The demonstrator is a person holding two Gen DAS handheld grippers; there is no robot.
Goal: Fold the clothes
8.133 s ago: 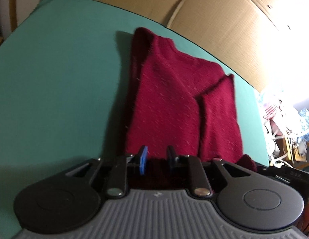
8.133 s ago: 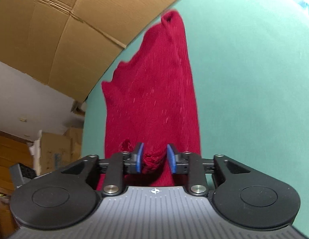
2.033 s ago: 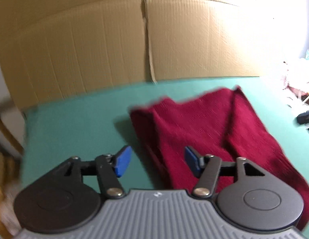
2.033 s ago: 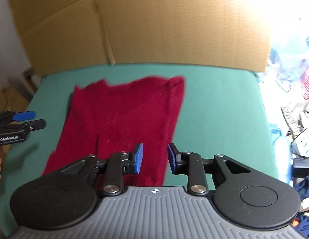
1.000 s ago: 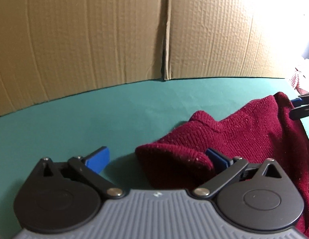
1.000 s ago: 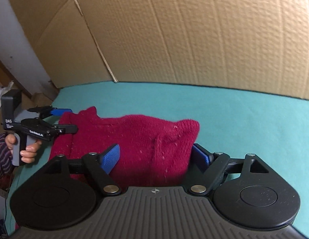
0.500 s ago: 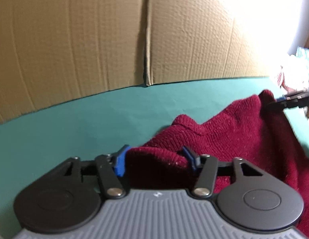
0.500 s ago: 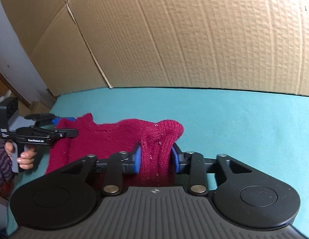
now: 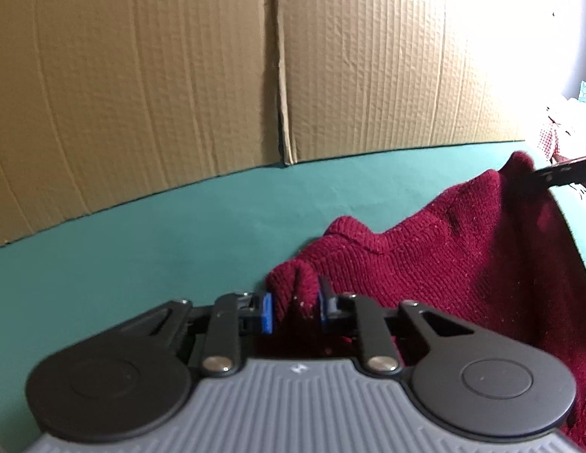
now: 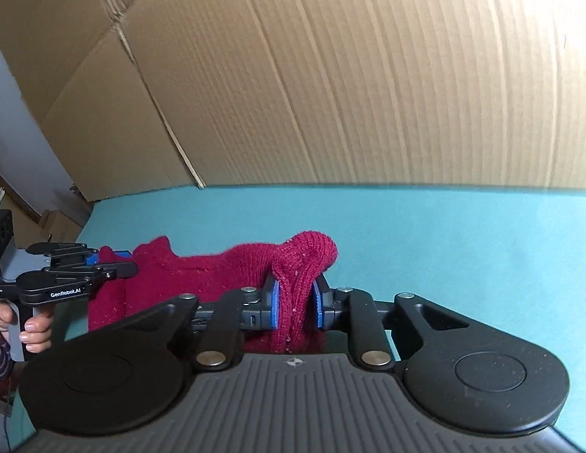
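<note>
Stretching left to right between the two claws, the red sweater (image 10: 202, 275) lies on the green worktop (image 10: 444, 234) with its long axis across the scene, in front of the cardboard wall (image 9: 179, 75). The left claw (image 9: 293, 307) pinches a bunched left corner; the right claw (image 10: 294, 302) clamps a right-end fold. A second ago both claws stood wide open around the knit; now both are closed on it.
</note>
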